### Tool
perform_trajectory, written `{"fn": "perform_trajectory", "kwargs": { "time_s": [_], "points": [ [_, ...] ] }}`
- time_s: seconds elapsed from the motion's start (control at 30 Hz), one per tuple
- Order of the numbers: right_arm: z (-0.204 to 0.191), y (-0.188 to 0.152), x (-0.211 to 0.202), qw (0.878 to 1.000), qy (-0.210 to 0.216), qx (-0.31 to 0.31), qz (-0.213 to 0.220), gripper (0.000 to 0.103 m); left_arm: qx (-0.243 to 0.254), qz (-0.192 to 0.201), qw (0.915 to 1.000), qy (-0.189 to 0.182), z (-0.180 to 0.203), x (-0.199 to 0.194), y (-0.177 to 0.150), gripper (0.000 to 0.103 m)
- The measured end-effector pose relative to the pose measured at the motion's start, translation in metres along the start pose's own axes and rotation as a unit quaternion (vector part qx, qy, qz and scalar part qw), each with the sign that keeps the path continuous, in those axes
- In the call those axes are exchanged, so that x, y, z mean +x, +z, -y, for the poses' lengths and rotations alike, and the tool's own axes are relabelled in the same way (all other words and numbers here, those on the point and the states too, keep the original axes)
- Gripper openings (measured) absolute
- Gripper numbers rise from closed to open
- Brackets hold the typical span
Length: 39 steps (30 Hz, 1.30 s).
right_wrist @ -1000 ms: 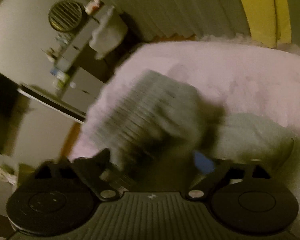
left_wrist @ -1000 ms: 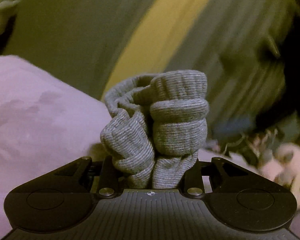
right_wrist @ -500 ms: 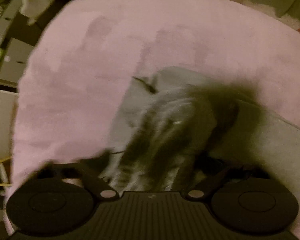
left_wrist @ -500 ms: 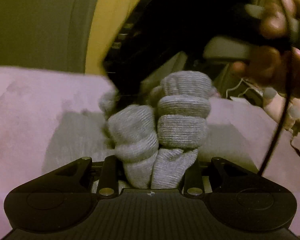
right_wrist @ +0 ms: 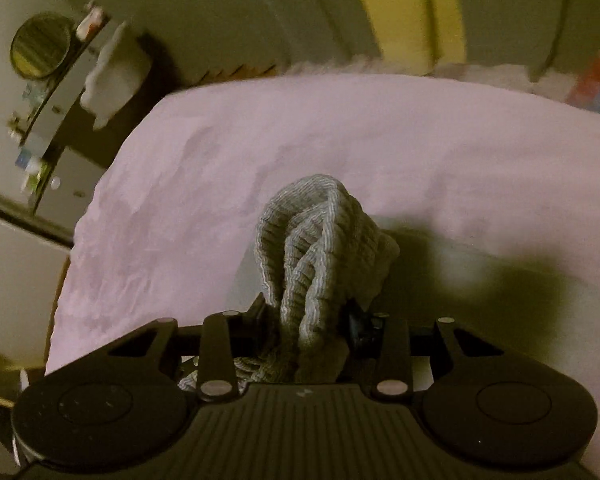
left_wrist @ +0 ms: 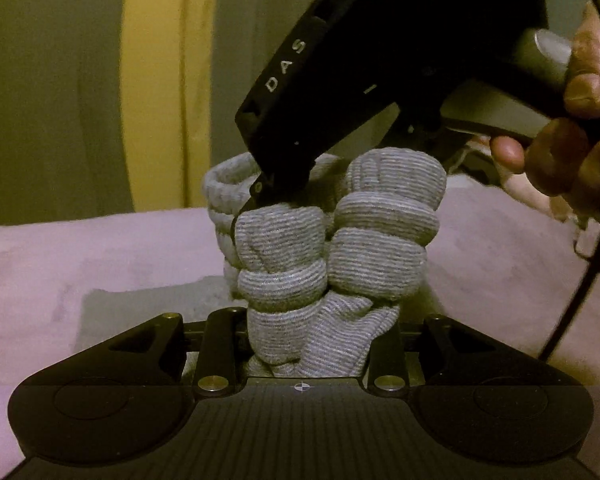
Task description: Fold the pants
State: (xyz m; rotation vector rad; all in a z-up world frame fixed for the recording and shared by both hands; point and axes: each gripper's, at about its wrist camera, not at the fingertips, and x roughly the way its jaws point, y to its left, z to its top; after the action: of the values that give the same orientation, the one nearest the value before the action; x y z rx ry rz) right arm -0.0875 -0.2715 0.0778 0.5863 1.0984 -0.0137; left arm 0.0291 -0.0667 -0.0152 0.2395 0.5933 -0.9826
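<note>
Grey pants [left_wrist: 332, 256] hang bunched above the pink bed [right_wrist: 340, 128], both hand-held grippers [left_wrist: 300, 356] [right_wrist: 304, 344] closed on them, folding barely begun.

white letters "das" on the black right gripper [left_wrist: 260, 196] body, left wrist view. nothing else legible.
</note>
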Motion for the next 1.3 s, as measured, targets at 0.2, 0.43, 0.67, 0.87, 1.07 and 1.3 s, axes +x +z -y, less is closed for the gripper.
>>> {"fn": "perform_trajectory", "kwargs": {
  "time_s": [0.2, 0.43, 0.67, 0.87, 1.07, 1.3],
  "points": [
    [0.078, -0.029, -0.003, 0.999, -0.010, 0.045, 0.026, 0.035, 0.038, -0.037, 0.9986, 0.004, 0.058, 0.041, -0.016, 0.036],
    [0.157, -0.065, 0.013, 0.995, 0.012, 0.092, 0.035, 0.035, 0.129, -0.069, 0.9874, 0.060, 0.107, 0.080, -0.055, 0.039],
    [0.190, -0.095, 0.010, 0.993, 0.009, 0.110, 0.044, 0.061, 0.234, -0.099, 0.9618, 0.102, 0.137, 0.074, -0.083, 0.063],
    [0.192, -0.103, -0.028, 0.990, -0.067, 0.101, 0.070, 0.068, 0.158, -0.134, 0.9776, -0.037, 0.108, 0.027, -0.066, 0.086],
    [0.150, -0.064, -0.033, 0.991, 0.023, 0.093, 0.095, 0.068, 0.081, -0.117, 0.9843, -0.103, 0.078, -0.023, -0.044, 0.091],
    [0.115, -0.019, 0.072, 0.984, 0.129, 0.114, -0.038, 0.034, 0.037, -0.093, 0.9948, -0.016, 0.027, -0.046, -0.039, 0.097]
  ]
}}
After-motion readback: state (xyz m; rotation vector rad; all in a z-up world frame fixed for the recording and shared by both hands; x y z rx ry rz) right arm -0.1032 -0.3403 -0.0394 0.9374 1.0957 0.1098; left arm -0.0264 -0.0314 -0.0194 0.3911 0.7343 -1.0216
